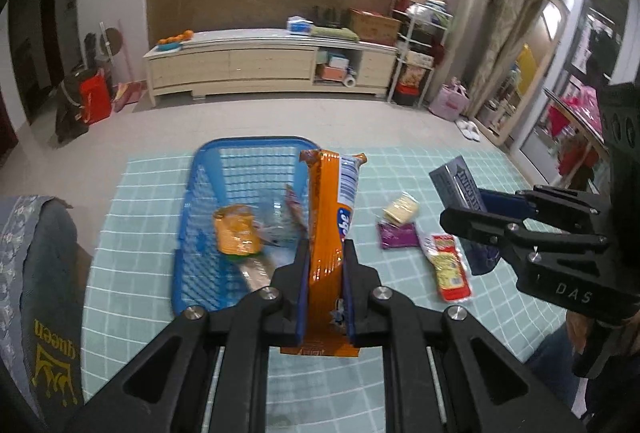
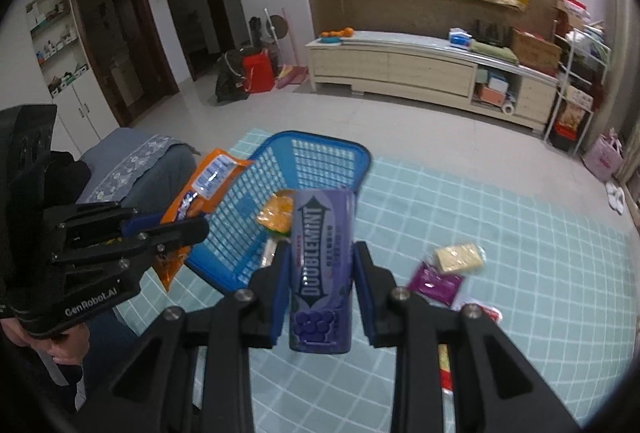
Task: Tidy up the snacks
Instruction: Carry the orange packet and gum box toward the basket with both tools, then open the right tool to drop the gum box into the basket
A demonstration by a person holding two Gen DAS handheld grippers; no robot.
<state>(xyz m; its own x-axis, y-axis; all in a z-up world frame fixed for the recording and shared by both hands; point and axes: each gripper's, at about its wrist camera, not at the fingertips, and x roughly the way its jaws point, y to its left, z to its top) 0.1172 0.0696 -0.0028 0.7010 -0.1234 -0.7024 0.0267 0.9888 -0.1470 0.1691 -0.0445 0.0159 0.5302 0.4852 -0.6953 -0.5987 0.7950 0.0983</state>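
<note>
My left gripper (image 1: 326, 247) is shut on a long orange snack packet (image 1: 331, 217), held above the table at the right rim of the blue basket (image 1: 200, 173). My right gripper (image 2: 322, 251) is shut on a purple Doublemint gum box (image 2: 322, 265), raised to the right of the basket (image 2: 320, 153). Inside the basket lie an orange-yellow snack bag (image 1: 236, 231) and a few clear-wrapped packets. The right gripper (image 1: 460, 209) with its box shows at the right of the left wrist view; the left gripper (image 2: 176, 223) with the orange packet (image 2: 204, 181) shows at the left of the right wrist view.
On the light-blue checked tablecloth (image 1: 400, 373) lie a pale cracker pack (image 1: 402, 208), a purple sachet (image 1: 397, 235) and a red-and-yellow packet (image 1: 448, 269). A grey cushioned seat (image 2: 136, 169) stands left of the table. A long cabinet (image 1: 272, 67) lines the far wall.
</note>
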